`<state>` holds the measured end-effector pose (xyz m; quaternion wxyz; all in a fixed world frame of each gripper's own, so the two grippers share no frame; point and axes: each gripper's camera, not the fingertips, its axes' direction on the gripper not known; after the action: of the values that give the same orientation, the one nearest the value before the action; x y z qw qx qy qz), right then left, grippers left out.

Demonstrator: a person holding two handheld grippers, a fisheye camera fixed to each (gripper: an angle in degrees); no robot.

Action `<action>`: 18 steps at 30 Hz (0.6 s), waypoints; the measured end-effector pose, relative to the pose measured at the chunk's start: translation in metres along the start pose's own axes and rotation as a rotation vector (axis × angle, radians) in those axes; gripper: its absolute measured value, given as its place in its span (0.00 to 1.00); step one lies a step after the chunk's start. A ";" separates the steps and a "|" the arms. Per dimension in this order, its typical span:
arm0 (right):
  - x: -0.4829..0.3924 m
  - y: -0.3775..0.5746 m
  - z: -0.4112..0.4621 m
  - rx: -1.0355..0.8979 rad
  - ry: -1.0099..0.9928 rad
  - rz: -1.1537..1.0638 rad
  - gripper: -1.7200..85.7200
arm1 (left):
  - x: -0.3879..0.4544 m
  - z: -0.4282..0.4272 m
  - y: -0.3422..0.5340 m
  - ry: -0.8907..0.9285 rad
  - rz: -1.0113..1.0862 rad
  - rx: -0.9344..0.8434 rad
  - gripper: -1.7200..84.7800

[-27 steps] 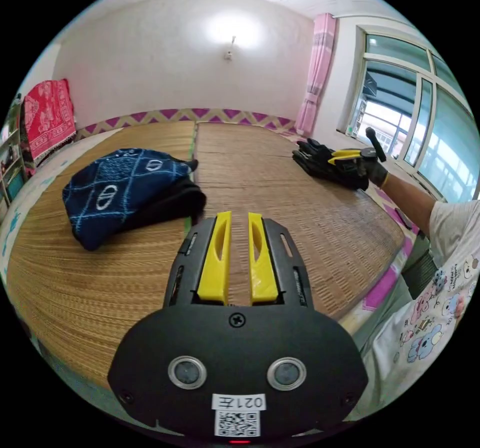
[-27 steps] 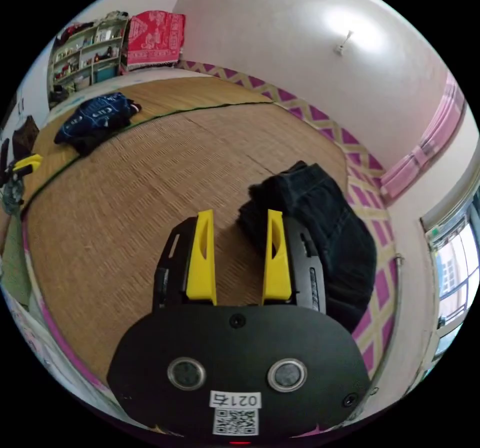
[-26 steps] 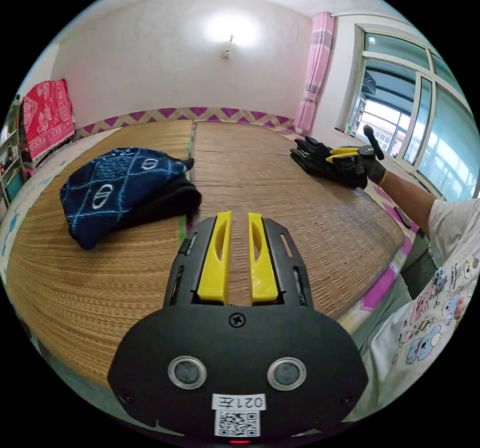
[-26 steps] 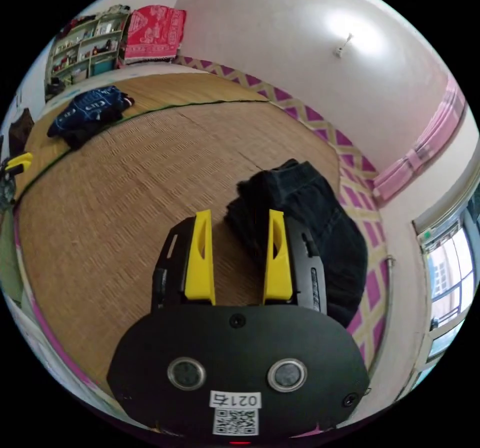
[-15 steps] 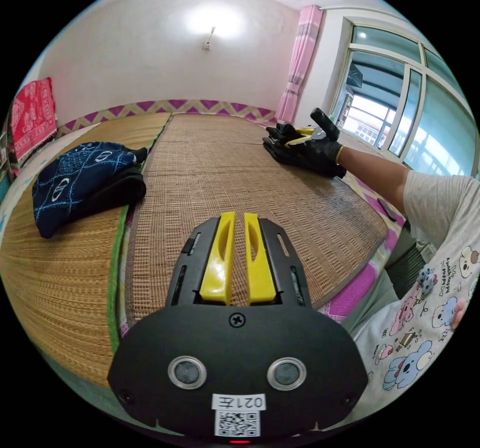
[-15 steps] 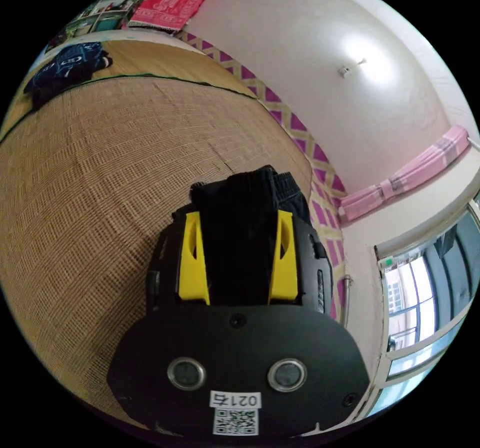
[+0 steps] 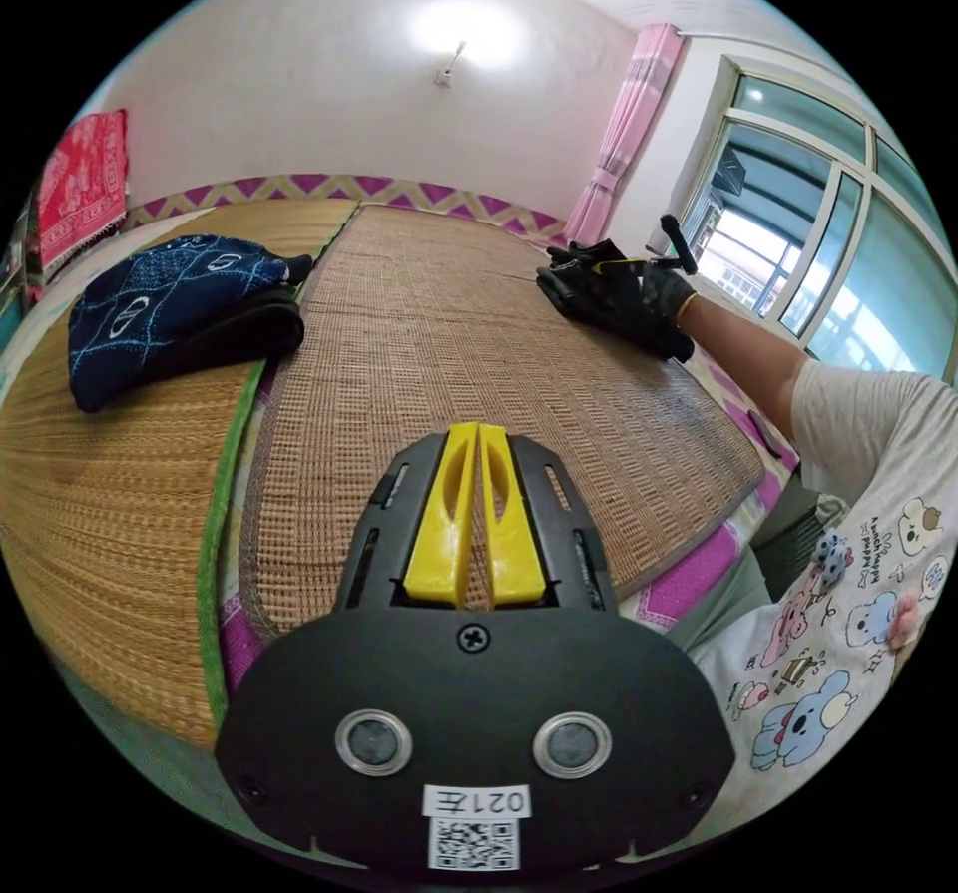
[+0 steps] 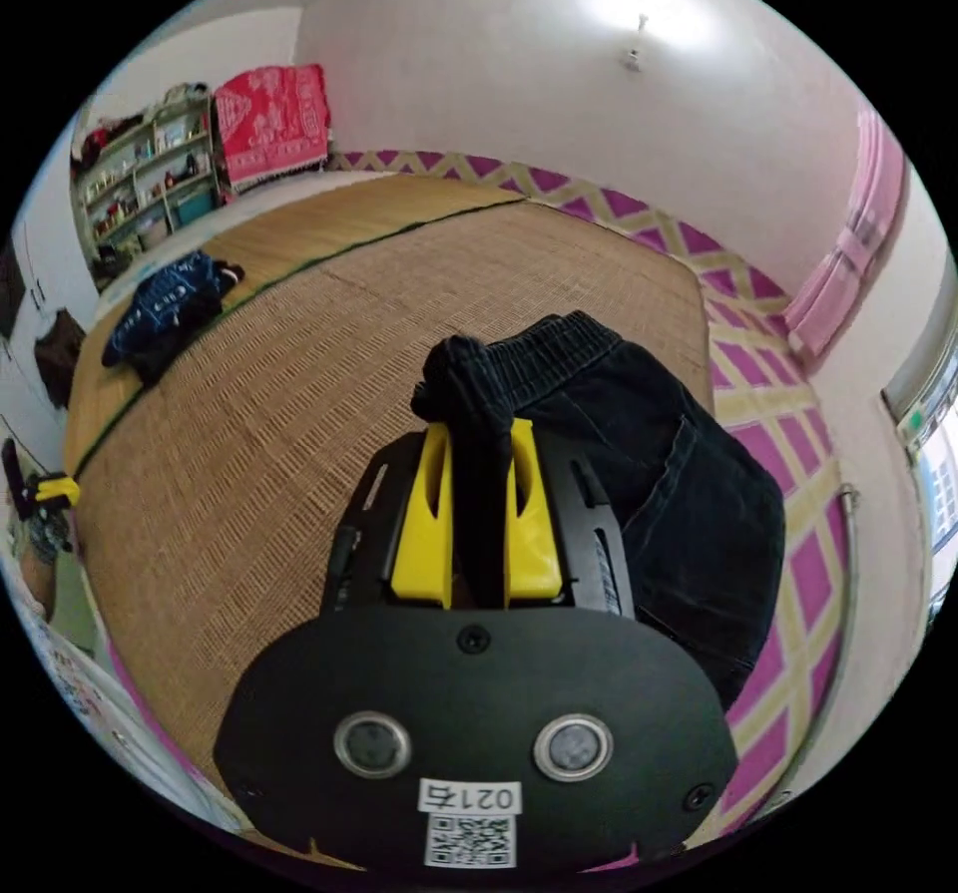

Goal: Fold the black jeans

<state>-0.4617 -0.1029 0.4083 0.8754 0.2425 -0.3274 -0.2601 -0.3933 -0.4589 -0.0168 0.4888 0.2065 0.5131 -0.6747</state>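
My right gripper [image 8: 477, 454] has just clamped its 2 jaws on the black jeans [image 8: 639, 474], bunched at frame centre; my left gripper [image 7: 477, 494] has closed, empty. Spreading can begin, I judge.

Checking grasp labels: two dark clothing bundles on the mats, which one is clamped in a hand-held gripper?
The plain black jeans, pinched in the right hand-held gripper. The blue patterned bundle lies untouched across the mats.
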 end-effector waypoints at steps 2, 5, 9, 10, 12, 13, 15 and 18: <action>0.018 0.001 -0.009 0.006 -0.072 0.054 0.11 | -0.004 -0.002 0.007 -0.003 -0.010 -0.009 0.01; 0.052 0.007 -0.025 0.036 -0.210 0.163 0.11 | -0.014 -0.006 0.015 0.031 -0.045 -0.011 0.01; 0.095 0.019 -0.053 0.119 -0.330 0.281 0.10 | -0.019 -0.014 0.023 0.043 -0.062 -0.001 0.01; 0.096 0.019 -0.057 0.122 -0.321 0.285 0.10 | -0.019 -0.017 0.025 0.040 -0.061 0.002 0.01; 0.088 0.012 -0.080 0.129 -0.237 0.299 0.09 | -0.021 -0.023 0.028 0.050 -0.063 0.010 0.01; 0.084 0.008 -0.088 0.132 -0.209 0.297 0.09 | -0.024 -0.027 0.030 0.060 -0.067 0.016 0.01; 0.055 -0.006 -0.135 0.143 -0.105 0.207 0.09 | -0.028 -0.035 0.033 0.072 -0.065 0.026 0.01; 0.003 -0.018 -0.194 0.169 -0.159 0.070 0.09 | -0.035 -0.044 0.040 0.074 -0.057 0.030 0.01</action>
<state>-0.3298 -0.0684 0.2698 0.8318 0.2824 -0.4246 -0.2194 -0.3525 -0.4032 -0.0262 0.4468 0.2238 0.5261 -0.6881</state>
